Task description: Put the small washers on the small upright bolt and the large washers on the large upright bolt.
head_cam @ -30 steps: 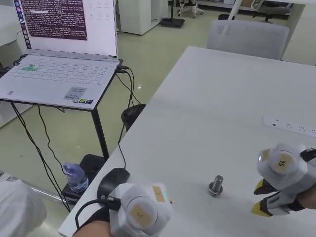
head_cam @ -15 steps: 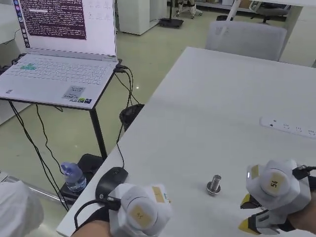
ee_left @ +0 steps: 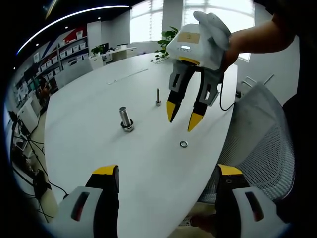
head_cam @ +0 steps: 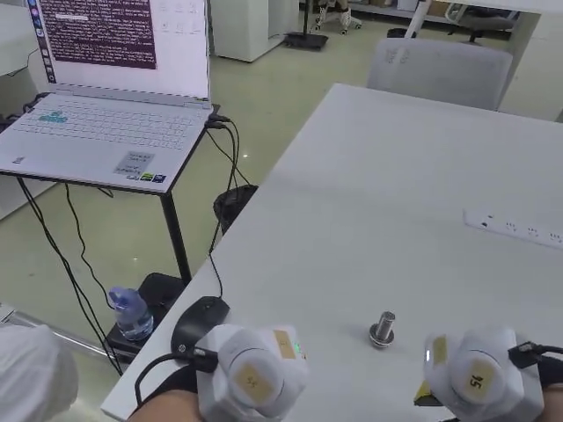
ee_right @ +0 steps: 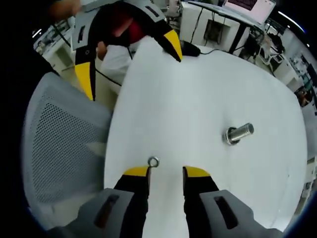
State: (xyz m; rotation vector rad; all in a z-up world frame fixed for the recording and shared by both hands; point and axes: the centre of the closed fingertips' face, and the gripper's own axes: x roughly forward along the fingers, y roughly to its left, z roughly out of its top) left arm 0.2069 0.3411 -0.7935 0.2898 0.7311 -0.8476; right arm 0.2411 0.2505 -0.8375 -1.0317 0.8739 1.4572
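Watching along the left gripper (ee_left: pixel 167 171), we see its two jaws spread wide at the bottom of its own view, nothing between them. Ahead of it, the right gripper (ee_left: pixel 182 117) hangs over the white table (ee_left: pixel 89 148), yellow tips pointing down. Its jaws stand a little apart, and they too grip nothing.

There's a washer (ee_left: pixel 184 144) lying flat on the tabletop near the table's edge, just under those yellow tips. In the right gripper view it sits just beside one jaw tip, ahead of it rather than in the gap. Farther across the table the large upright bolt (ee_left: pixel 125 119) stands on its head. The small upright bolt (ee_left: pixel 158 97) stands beyond it, the two well apart. We can make out no washer threaded on either shaft.

From the head view, both grippers are low at the near edge of the table, with the large bolt a little farther out between them. A black mouse (head_cam: pixel 198 323) rests at the table's corner, just beside the left gripper. A white power strip (head_cam: pixel 515 227) lies off to the right, and an open laptop (head_cam: pixel 97 123) sits on a stand beside the table. A grey mesh chair (ee_right: pixel 59 148) stands against the table's edge in the right gripper view.
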